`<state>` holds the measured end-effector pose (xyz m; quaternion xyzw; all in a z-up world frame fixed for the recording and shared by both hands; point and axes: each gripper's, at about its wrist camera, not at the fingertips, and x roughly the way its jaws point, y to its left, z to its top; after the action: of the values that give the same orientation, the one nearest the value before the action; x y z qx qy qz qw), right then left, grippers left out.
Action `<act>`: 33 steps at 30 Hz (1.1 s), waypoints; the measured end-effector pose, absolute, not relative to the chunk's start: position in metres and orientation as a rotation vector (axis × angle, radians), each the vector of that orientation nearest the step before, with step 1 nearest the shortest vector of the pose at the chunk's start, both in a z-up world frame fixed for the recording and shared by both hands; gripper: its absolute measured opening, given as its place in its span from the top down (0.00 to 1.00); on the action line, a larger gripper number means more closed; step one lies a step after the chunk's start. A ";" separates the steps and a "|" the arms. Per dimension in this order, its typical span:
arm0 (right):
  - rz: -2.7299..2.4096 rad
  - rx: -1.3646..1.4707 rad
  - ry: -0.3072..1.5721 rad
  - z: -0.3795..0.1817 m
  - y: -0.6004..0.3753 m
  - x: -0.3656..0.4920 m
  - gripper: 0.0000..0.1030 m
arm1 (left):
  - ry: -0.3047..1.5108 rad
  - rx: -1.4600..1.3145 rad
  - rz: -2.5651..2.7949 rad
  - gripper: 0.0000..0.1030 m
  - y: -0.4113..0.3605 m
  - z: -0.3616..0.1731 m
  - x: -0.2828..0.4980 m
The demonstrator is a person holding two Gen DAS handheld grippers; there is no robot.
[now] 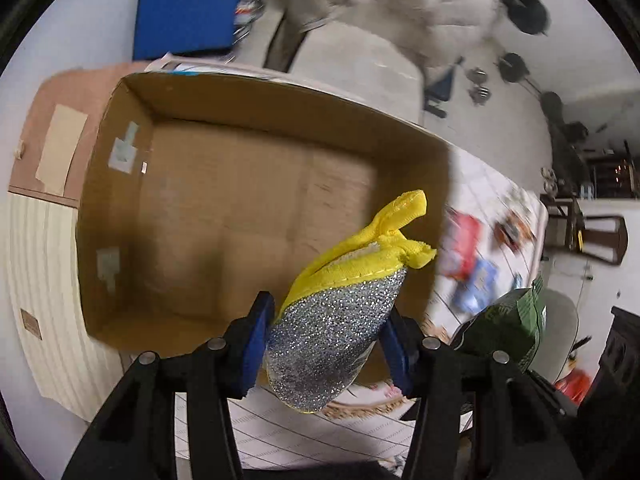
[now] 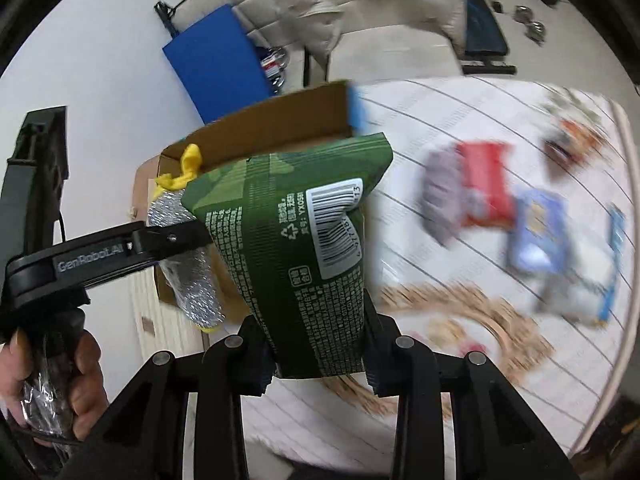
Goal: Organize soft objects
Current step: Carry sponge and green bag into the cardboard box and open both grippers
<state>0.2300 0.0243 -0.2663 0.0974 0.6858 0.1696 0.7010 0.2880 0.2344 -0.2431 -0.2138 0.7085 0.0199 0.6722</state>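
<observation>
Cardboard fills the left wrist view: an open, empty cardboard box point(image 1: 224, 208) sits at about ten o'clock from the left gripper point(image 1: 326, 344), whose jaws are clenched on a silver glitter scrubbing pad with yellow cloth trim point(image 1: 340, 316). The pad hangs over the box's near right corner, not over its middle. Let go here, it could catch the rim at two o'clock and tip outward onto the white striped cover point(image 1: 320, 432) below, and the soft trim at its far end would give no warning before it slides.

Further right, the right gripper point(image 2: 320, 364) has its jaws closed on the bottom edge of a green snack bag point(image 2: 296, 248), which stands up in front of the box's near wall point(image 2: 276, 128) at twelve o'clock. The bag is puffy and held only by its seam, so it could slip or swing.

The two loads sit just beside each other near the same corner; moving both in together risks a bump that knocks one loose. At three o'clock, blurred packets point(image 2: 500, 216) lie on the cover, not yet sorted.
</observation>
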 end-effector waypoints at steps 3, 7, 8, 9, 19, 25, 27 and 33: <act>0.354 0.178 1.552 -0.273 0.073 0.283 0.64 | 1.630 -0.508 0.072 0.53 0.251 -0.283 0.313; 0.313 0.148 1.614 -0.310 0.127 0.321 0.64 | 1.694 -0.563 0.072 0.53 0.280 -0.329 0.335; 0.304 0.135 1.624 -0.320 0.138 0.328 0.64 | 1.706 -0.572 0.068 0.53 0.281 -0.337 0.336; 0.297 0.123 1.632 -0.332 0.146 0.332 0.64 | 1.719 -0.575 0.066 0.53 0.283 -0.344 0.338; 0.244 0.089 1.687 -0.403 0.183 0.346 0.63 | 1.797 -0.543 0.021 0.49 0.288 -0.381 0.349; 0.239 0.057 1.699 -0.412 0.202 0.352 0.22 | 1.819 -0.514 -0.018 0.36 0.288 -0.369 0.345; 0.222 0.018 1.671 -0.406 0.205 0.350 0.19 | 1.790 -0.478 0.004 0.21 0.291 -0.356 0.340; 0.218 -0.062 1.609 -0.378 0.201 0.329 0.00 | 1.683 -0.402 0.041 0.04 0.298 -0.309 0.316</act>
<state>0.3293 0.2014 -0.3776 -0.0279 0.7189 0.0973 0.6877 0.3159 0.2978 -0.3092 -0.1766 0.7405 0.0181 0.6482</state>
